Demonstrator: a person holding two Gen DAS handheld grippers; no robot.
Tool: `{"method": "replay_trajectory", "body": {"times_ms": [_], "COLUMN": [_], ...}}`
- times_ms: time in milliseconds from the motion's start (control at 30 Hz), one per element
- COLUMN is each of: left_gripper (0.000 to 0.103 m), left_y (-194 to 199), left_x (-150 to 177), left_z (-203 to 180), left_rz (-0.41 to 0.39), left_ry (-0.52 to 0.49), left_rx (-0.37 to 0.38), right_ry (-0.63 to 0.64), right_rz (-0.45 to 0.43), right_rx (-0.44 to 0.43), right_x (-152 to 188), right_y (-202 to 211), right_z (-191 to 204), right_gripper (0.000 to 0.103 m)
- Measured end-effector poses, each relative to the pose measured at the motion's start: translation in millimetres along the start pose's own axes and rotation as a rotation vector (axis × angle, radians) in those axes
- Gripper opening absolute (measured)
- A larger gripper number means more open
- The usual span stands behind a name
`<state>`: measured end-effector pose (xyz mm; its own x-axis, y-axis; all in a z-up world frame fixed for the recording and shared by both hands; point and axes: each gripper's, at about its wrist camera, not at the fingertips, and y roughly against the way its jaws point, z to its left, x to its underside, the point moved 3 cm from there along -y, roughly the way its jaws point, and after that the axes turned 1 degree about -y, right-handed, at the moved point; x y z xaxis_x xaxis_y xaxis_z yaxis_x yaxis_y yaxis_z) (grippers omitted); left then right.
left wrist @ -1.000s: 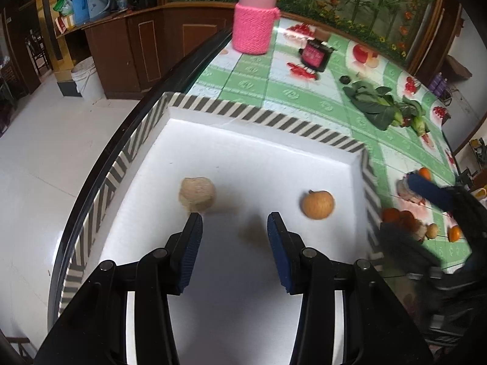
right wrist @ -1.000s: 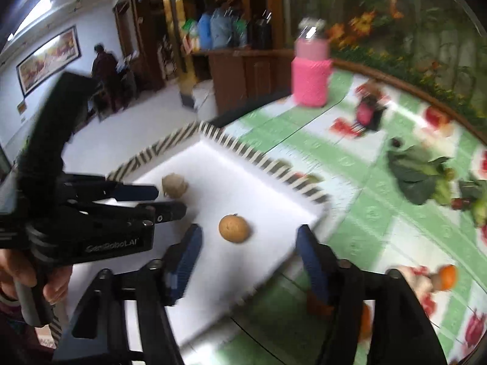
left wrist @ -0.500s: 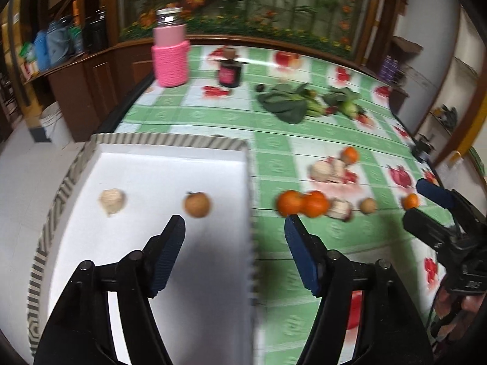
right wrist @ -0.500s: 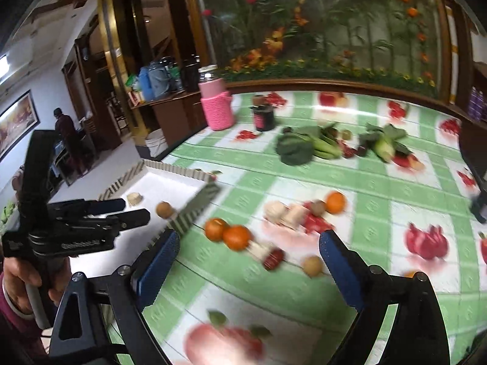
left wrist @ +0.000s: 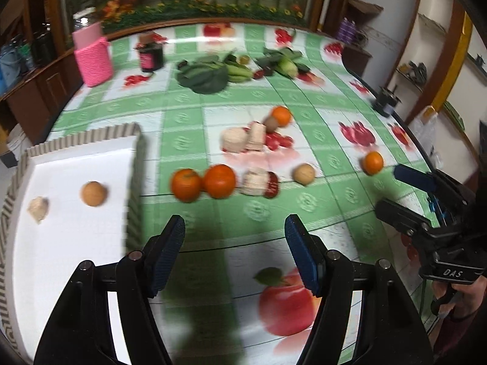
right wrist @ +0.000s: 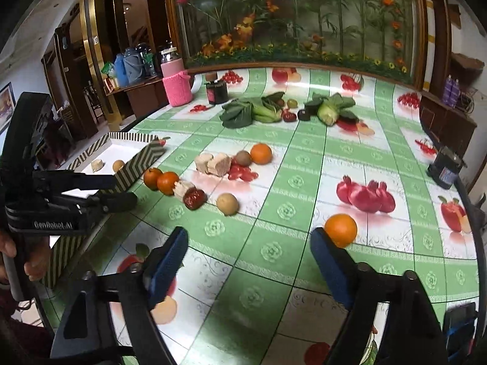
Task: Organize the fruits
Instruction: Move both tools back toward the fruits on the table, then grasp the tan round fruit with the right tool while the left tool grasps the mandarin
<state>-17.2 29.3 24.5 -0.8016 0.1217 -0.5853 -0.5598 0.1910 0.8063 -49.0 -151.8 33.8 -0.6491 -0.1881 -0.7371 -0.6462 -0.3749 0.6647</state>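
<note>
Both grippers swung off the tray [left wrist: 135, 152]; left gripper [left wrist: 234, 246] fingers part-open, empty, right gripper [right wrist: 248, 251] closing, empty, beside firm, rollable orange [right wrist: 340, 230]: grasp across middle.

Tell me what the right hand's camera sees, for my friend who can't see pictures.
The right gripper, jaws empty and closing, hangs over a green checked table near a lone orange. More fruit lies scattered farther back, beside a white tray holding two pieces.
</note>
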Motion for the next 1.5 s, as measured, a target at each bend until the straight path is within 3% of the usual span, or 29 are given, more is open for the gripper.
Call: {"method": "replay_trajectory", "body": {"times_ms": [133,200,433,500,533,833,967,1333,1500], "left_gripper": [0.067,0.067,0.067,0.067,0.067,0.067,0.067,0.066,0.044], "left_y": [-3.7,-3.8,-14.2,-18.3,-19.7,-42.1,-47.3,-61.2,-63.0], "left_x": [-0.3,-1.1,-9.7,-13.9,-16.3,-23.5,-23.7,-32.1,-27.7], "left_z": [-1.4,5.9,23.7,26.3,27.6,32.5,28.7,27.3,16.9], "left_rz": [0.011,0.012,0.036,0.041,0.040,0.101,0.142,0.169,0.178], "left_ry": [-0.001,0.013,-0.003,-0.013,-0.023,-0.115,-0.173,-0.225,-0.289], "left_rx": [-0.001,-0.006,-0.013,-0.011,-0.015,0.012,0.062,0.024,0.024], "right_ry": [0.020,0.045,0.102,0.096,0.100,0.080,0.080,0.075,0.071], "right_rz": [0.040,0.073,0.170,0.186,0.186,0.176,0.177,0.177,0.182], "right_rx": [-0.048,-0.072,-0.074,-0.077,-0.078,-0.085,-0.091,-0.099,-0.093], "right_x": [-9.3,-15.2,-24.3,-23.5,-23.4,-19.6,-18.6,-18.8,-16.8], "right_y": [-18.2,-33.2,-83.9,-92.4,-94.1,-85.6,-84.0,-85.6,-82.8], "right_z": [6.4,13.2,23.4,21.6,21.2,14.0,13.9,13.4,12.1], "right_gripper": [0.066,0.054,0.042,0.026,0.025,0.025,0.025,0.025,0.025]}}
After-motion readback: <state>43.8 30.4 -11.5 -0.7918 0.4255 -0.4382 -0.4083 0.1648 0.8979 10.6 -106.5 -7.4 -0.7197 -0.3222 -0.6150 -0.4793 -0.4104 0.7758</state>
